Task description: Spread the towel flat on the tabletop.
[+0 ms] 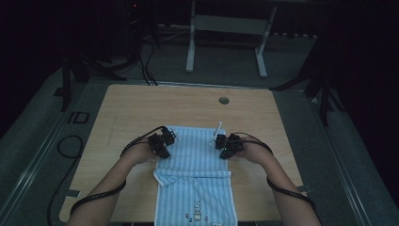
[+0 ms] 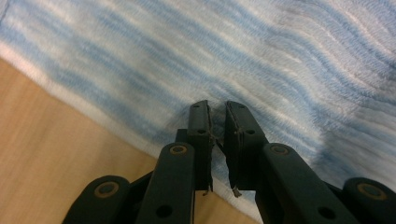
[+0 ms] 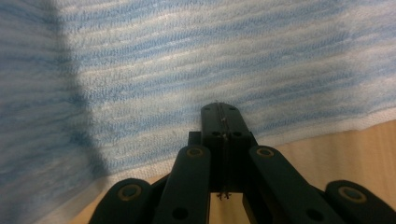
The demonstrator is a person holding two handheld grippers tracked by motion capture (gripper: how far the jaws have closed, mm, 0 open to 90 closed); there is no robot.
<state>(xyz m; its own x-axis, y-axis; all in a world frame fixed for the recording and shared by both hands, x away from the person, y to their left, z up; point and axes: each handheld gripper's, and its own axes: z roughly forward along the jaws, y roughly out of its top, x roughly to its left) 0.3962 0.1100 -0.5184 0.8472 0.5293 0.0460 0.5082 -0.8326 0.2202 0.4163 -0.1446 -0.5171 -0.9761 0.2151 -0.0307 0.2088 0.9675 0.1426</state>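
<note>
A blue-and-white striped towel [image 1: 197, 157] lies on the wooden table [image 1: 141, 108], its near part folded over with a small rabbit motif [image 1: 197, 207] by the front edge. My left gripper [image 1: 164, 151] rests at the towel's left edge. In the left gripper view the towel [image 2: 233, 46] lies under my gripper [image 2: 217, 108], whose jaws stand a narrow slit apart with no cloth between them. At the right edge sits my right gripper [image 1: 224, 151]. In the right gripper view its jaws [image 3: 220, 108] are pressed together over the towel's [image 3: 187, 56] white hem, with nothing seen between them.
A round cable hole [image 1: 224, 100] sits in the table's far side. Behind the table stands a white frame [image 1: 190, 42] on the dark floor, with cables [image 1: 70, 146] to the left. Bare wood [image 2: 56, 140] borders the towel on both sides.
</note>
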